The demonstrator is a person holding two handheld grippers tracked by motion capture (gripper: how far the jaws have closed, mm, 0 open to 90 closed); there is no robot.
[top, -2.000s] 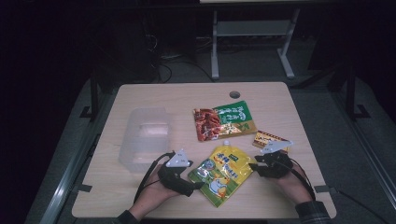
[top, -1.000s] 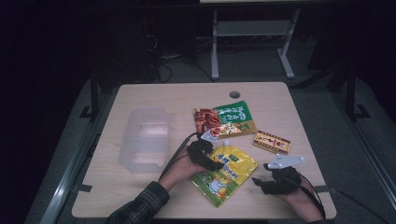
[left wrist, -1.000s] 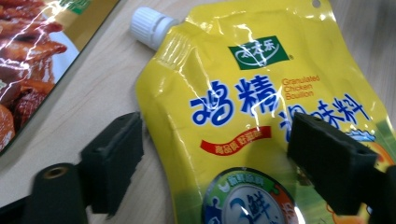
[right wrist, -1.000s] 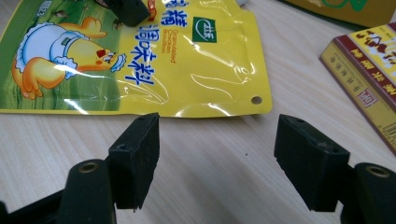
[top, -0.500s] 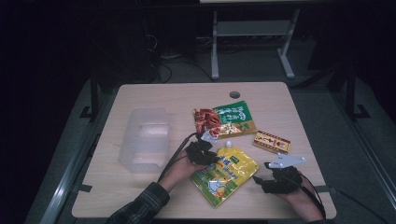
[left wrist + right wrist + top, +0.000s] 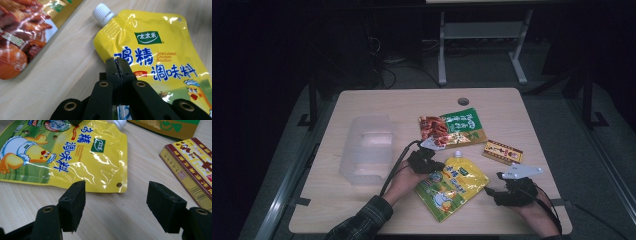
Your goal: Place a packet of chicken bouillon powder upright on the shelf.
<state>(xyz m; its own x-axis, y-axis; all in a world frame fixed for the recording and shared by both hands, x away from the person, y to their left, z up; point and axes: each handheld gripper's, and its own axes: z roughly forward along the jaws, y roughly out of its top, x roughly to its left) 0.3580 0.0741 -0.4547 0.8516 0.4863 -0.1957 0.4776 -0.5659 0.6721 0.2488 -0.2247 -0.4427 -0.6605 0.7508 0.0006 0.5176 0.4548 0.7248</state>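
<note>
The left gripper (image 6: 118,65) has just closed its fingers on the near left edge of the yellow pouch (image 6: 453,185), which lies flat on the tabletop (image 6: 362,210), capped spout pointing away. The right gripper (image 6: 116,202) waits with fingers open beside the pouch's far corner. The clear bin (image 6: 367,147) sits left, with bare tabletop between.

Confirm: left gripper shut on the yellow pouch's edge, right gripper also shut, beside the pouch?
Not quite. The right gripper is open: the right gripper view shows its jaws wide apart over bare table. The left gripper is shut on the yellow pouch edge, as you said.
</note>
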